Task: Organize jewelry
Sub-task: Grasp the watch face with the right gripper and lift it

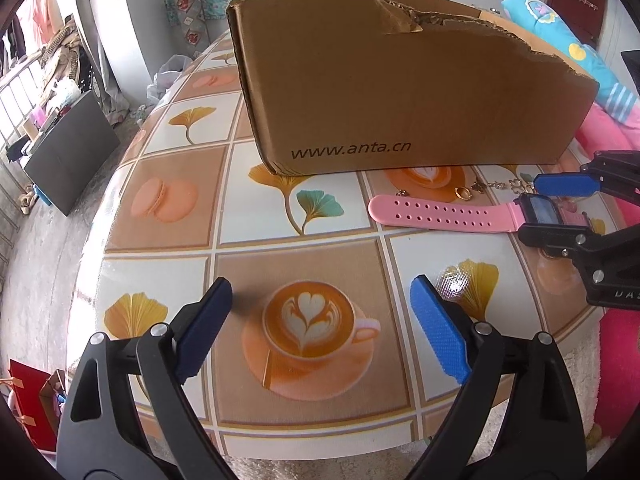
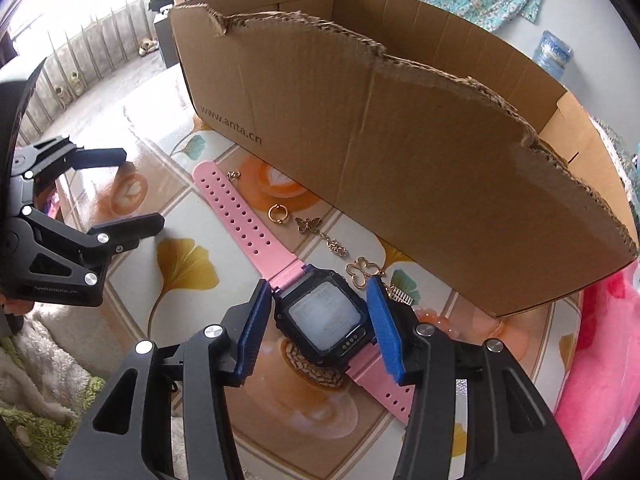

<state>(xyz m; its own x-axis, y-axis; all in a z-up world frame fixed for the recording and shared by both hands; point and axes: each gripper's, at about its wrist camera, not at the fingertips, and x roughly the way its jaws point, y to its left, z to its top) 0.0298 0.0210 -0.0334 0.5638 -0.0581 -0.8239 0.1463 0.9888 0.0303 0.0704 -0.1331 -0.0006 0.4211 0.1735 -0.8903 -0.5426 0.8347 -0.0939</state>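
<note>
We find the pink watch (image 2: 320, 320) lying flat on the table (image 2: 176, 272) at lower centre of the right wrist view, its strap running from upper left to lower right. Our right hand-held gripper (image 2: 320, 316) straddles the black case across that axis, one pad on each side, near the case though we cannot tell if they press yet. The cardboard box (image 2: 400, 152) stands just behind, small gold trinkets (image 2: 308, 226) between. Our left hand-held gripper (image 1: 320, 320) hangs wide open and empty, farther off.
</note>
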